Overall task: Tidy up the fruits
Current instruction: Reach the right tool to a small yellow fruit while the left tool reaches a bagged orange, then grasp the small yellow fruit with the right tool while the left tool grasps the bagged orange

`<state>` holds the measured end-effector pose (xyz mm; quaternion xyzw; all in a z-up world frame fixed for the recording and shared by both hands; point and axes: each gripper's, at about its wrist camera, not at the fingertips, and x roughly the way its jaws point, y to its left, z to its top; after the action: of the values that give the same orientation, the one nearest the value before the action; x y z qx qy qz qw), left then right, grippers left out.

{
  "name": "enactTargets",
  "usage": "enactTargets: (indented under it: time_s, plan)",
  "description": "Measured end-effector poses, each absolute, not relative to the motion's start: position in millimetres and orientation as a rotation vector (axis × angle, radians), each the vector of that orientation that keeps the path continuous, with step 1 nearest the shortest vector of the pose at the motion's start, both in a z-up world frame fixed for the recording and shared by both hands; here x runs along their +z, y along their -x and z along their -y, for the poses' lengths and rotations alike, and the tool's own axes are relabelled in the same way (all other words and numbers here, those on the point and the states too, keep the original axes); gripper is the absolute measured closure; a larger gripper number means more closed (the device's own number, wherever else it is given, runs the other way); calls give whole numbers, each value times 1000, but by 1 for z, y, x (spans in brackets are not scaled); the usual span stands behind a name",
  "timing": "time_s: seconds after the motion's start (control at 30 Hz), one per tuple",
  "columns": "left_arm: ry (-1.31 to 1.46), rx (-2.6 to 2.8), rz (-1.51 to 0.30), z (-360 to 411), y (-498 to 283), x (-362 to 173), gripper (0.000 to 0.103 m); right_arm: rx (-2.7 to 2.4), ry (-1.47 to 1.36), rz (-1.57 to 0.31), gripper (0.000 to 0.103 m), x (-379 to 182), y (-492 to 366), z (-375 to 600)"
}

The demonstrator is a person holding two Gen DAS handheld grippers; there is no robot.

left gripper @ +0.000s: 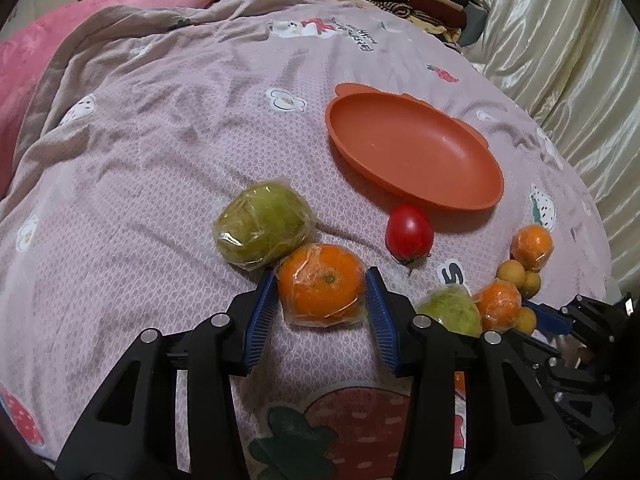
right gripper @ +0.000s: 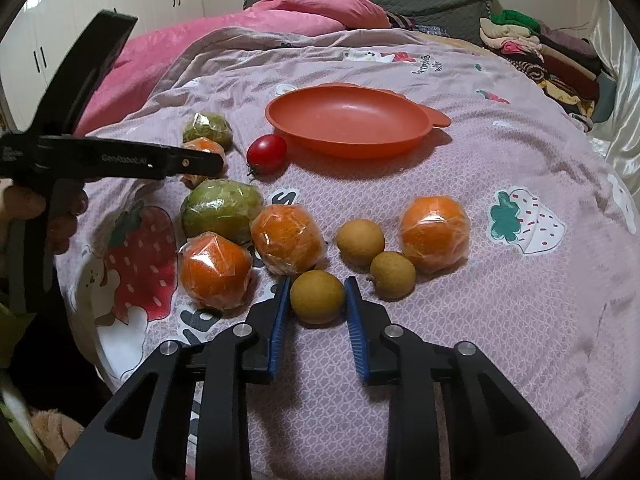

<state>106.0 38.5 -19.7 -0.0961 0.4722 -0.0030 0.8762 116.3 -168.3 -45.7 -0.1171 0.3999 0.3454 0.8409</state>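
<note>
Left fingers (left gripper: 322,294) clamping wrapped orange (left gripper: 320,284), green fruit (left gripper: 264,226) touching behind

White lettering on the left claw's black arm (right gripper: 120,158) seems to read "GenRobot.AI". The blanket (right gripper: 520,152) bears a large "S" beside the tomato; its other print is illegible.

My working surface is a bed under a mauve strawberry-print blanket (right gripper: 480,184); on it lie an empty orange plastic dish (right gripper: 348,120), a red tomato (right gripper: 267,153), film-wrapped oranges (right gripper: 435,233), wrapped green fruits (right gripper: 221,210) and small tan round fruits (right gripper: 360,242).
</note>
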Motion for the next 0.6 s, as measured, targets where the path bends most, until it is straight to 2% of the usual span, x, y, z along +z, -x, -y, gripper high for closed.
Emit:
enactTargets:
  time_s: [0.6]
  plan:
    - [206, -83, -915, -36, -101, 13, 67, 755, 161, -787, 77, -8, -124, 175]
